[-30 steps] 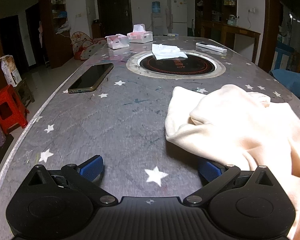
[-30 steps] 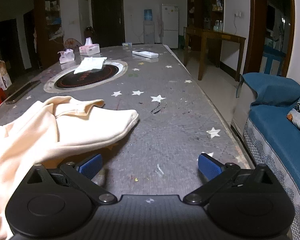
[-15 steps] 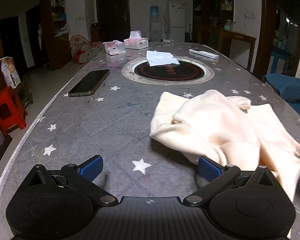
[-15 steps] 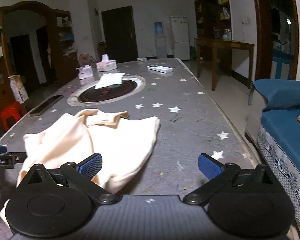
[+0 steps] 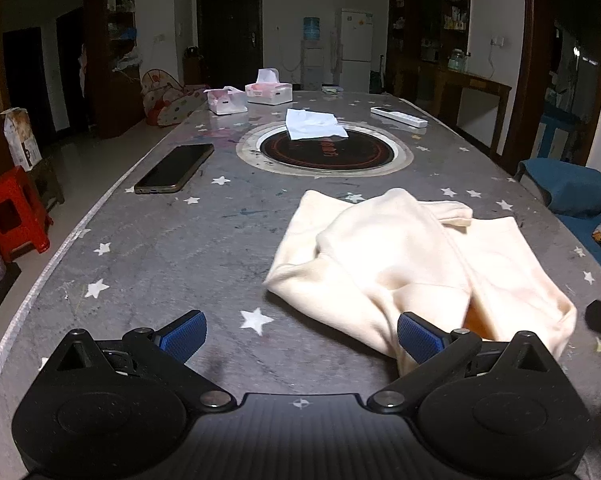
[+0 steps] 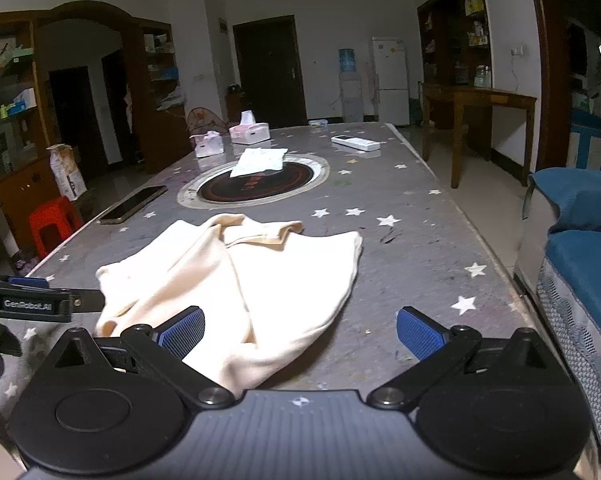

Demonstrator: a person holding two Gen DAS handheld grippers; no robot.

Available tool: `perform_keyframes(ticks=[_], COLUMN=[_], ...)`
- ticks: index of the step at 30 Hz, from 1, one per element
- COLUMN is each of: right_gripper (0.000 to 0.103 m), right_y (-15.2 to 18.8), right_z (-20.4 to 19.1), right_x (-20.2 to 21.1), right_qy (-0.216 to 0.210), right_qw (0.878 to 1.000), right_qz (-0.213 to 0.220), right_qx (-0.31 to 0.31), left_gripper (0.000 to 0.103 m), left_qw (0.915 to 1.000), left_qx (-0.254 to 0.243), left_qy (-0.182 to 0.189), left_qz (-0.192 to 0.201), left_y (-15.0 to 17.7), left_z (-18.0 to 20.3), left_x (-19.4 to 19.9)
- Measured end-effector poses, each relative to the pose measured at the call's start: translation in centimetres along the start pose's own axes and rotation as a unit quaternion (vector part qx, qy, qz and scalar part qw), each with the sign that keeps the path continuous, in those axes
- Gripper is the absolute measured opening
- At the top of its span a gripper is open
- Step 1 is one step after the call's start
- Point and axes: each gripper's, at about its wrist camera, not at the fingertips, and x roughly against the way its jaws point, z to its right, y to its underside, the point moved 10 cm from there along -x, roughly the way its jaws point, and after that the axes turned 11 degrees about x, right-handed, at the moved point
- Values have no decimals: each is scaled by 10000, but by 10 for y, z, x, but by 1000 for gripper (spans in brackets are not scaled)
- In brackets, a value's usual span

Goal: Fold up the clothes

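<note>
A cream garment (image 5: 412, 264) lies crumpled on the grey star-patterned table (image 5: 172, 248), right of centre in the left wrist view. My left gripper (image 5: 300, 334) is open, just short of the cloth's near edge, its right pad (image 5: 418, 338) at the hem. In the right wrist view the same garment (image 6: 260, 280) spreads ahead and to the left. My right gripper (image 6: 300, 332) is open above the cloth's near corner, with its left pad (image 6: 182, 330) over the fabric. The left gripper's side (image 6: 32, 304) shows at the left edge. Neither holds anything.
A phone (image 5: 174, 168) lies near the table's left edge. A round inset hob (image 5: 326, 152) carries a white cloth (image 5: 312, 124). Tissue boxes (image 5: 268, 92) and a remote (image 5: 398, 116) sit at the far end. A blue sofa (image 6: 580, 248) is right, a red stool (image 5: 14, 212) left.
Both grippers have pulled back and risen, so the garment sits farther ahead and more of it shows. The cloth now lies more spread out on the table.
</note>
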Motion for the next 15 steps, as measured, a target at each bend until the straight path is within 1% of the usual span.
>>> perform_keyframes(ticks=[4,9,15], right_gripper=[103,103,103], right_y=[0,1,6], right_z=[-9,-14,-19], right_x=[-1,-5,-12], right_qy=[-86,-98,-104], right_qw=[9999,9998,9994], right_qz=[-34,-155,-322], right_qx=[40,60,84], left_gripper=[103,103,103], left_qw=[10000,9999,9999], left_qx=[11,-77,-74], left_qy=[-5,-121,-87], left_qz=[-20,25,-21], left_y=[1,2,3], left_z=[6,8,10], left_x=[3,3,1])
